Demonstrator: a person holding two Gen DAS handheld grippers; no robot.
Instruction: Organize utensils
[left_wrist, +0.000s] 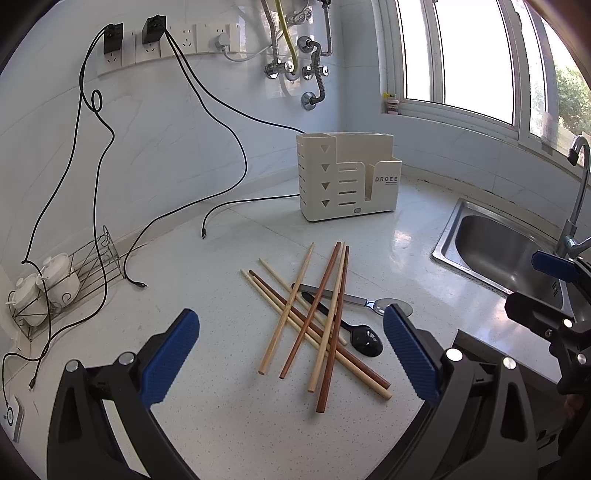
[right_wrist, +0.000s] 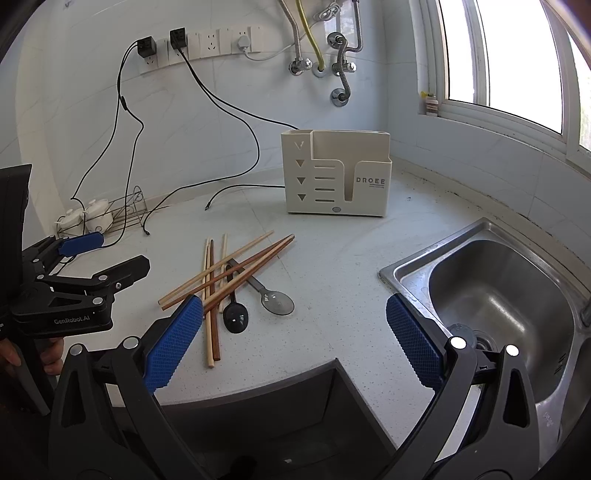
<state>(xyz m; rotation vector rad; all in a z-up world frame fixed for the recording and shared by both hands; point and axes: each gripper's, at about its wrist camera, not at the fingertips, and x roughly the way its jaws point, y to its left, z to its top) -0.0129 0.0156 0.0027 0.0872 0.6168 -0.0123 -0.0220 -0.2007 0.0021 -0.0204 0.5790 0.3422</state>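
Nothing is being held: the left gripper (left_wrist: 291, 347) and right gripper (right_wrist: 295, 332) are both hovering released. The crossed wooden chopsticks (left_wrist: 314, 325), black plastic spoon (left_wrist: 364, 339) and steel spoon (left_wrist: 391, 306) are lying at six o'clock of the cream plastic utensil holder (left_wrist: 347, 177). Judging so, picking is only starting; the next move needs one topmost stick pinched.

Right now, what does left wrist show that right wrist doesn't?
Left wrist only: the curved steel faucet and the open left gripper over the pile.
Right wrist only: the sink's round drain and the open right gripper.
Both: cream slotted utensil holder, crossed wooden chopsticks, black plastic spoon, steel spoon.
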